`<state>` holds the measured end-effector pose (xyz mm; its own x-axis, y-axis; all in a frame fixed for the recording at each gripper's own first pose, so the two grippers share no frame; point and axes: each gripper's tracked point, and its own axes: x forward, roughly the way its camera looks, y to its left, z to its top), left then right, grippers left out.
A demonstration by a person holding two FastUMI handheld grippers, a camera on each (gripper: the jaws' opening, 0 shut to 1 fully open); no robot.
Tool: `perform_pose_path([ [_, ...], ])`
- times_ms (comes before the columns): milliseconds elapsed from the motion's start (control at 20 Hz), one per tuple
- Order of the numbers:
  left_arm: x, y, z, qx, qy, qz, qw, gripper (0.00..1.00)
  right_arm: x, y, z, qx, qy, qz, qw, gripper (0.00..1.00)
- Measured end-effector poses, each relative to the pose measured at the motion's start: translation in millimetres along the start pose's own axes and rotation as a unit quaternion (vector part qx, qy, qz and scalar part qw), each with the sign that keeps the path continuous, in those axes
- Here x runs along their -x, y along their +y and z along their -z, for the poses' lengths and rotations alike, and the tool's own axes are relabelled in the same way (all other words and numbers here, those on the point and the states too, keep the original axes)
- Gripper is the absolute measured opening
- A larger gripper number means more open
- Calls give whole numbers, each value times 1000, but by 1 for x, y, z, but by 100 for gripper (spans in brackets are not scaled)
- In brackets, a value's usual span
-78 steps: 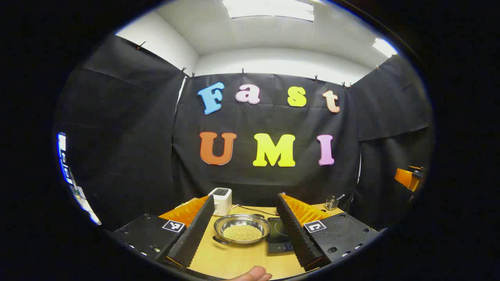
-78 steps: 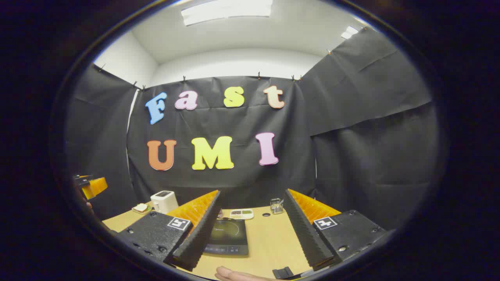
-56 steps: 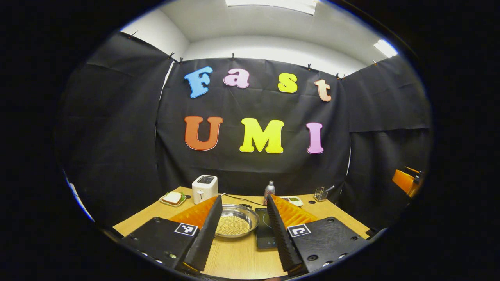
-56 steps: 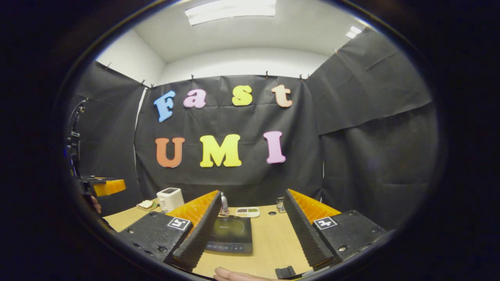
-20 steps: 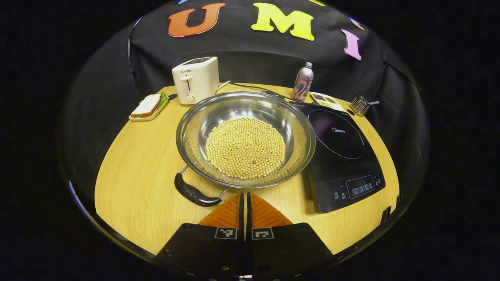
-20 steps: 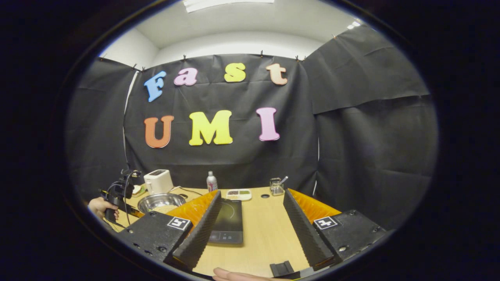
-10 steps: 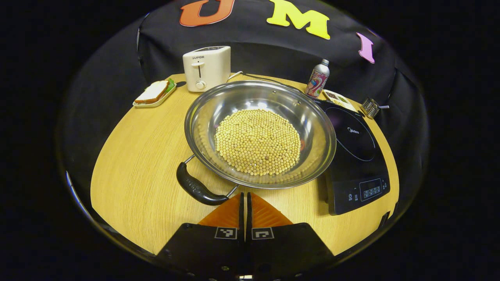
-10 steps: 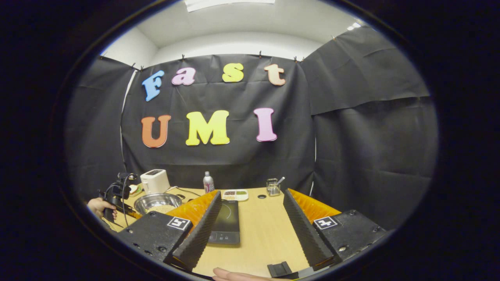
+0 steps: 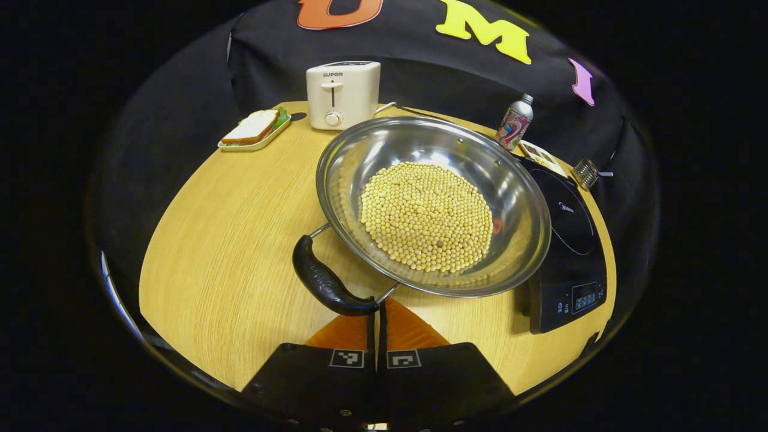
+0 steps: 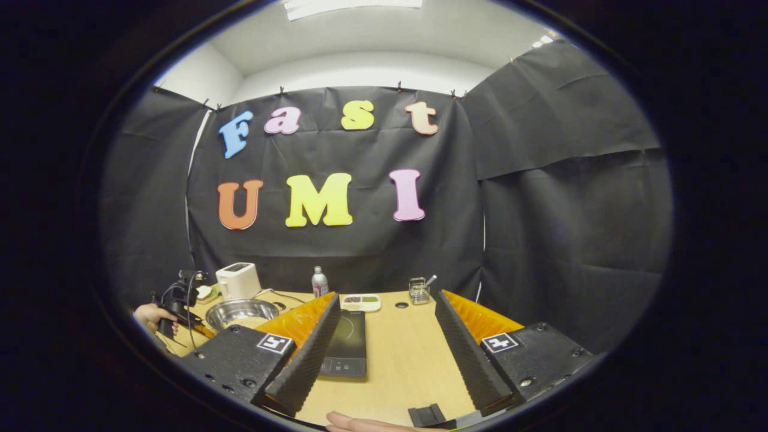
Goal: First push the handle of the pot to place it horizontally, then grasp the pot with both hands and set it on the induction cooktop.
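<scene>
1. The left tool [image 9: 378, 309], fingers pressed together on nothing, is nudging the pot's black handle [image 9: 327, 284] at the 7 o'clock side of the pot [image 9: 432, 204].
2. The pot, loaded with beans [image 9: 427, 216], is sitting on the bench [image 9: 228, 240], touching the induction cooktop [image 9: 570, 240] at its 3 o'clock side.
3. The right tool [image 10: 384, 354] is hovering wide open above the bench, carrying nothing.
4. Risk: the tips are meeting a rounded handle; they may slip off, or shove the pot onto the cooktop edge, spilling beans.

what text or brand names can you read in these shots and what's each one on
"SUPOR": on the front of the white toaster.
Induction cooktop: brand mark and panel signs are too small to read.
Bottle: print too blurred to read.
Left gripper: two square coded markers, no words.
</scene>
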<state>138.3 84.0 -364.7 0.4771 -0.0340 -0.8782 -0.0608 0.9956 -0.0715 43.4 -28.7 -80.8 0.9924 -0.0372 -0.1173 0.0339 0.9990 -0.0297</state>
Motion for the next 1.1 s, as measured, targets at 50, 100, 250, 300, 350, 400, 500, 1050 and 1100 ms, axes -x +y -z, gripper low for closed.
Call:
perform_pose_path([
  [50, -1, 3, -3, 3, -1, -1, 1000, 0, -2, 1, 0, 1, 0, -2, 1000, 96],
  [100, -2, 6, -5, 6, 0, -3, 1000, 0, -4, 0, 0, 1, 0, -2, 1000, 100],
  [250, -6, 19, -13, 15, -1, -10, 1000, 0, -13, -1, -1, 4, 2, 1, 1000, 99],
  [300, -8, 22, -16, 15, 0, -12, 1000, 0, -17, 0, -1, 4, 5, 2, 1000, 96],
  [350, -10, 26, -20, 19, 1, -14, 1000, 10, -20, 0, -1, 5, 7, 3, 1000, 100],
  [400, -12, 30, -24, 22, 2, -15, 1000, 0, -23, 1, -1, 6, 7, 4, 1000, 96],
  [500, -15, 40, -33, 28, 2, -19, 999, 0, -30, 4, -5, 6, 6, 7, 1000, 96],
  [1050, -40, 65, -84, 46, 2, -17, 999, 0, -78, 23, 4, -12, 19, 14, 1000, 100],
  [1100, -41, 65, -88, 47, 3, -16, 999, 0, -82, 24, 10, -13, 26, 15, 999, 100],
])
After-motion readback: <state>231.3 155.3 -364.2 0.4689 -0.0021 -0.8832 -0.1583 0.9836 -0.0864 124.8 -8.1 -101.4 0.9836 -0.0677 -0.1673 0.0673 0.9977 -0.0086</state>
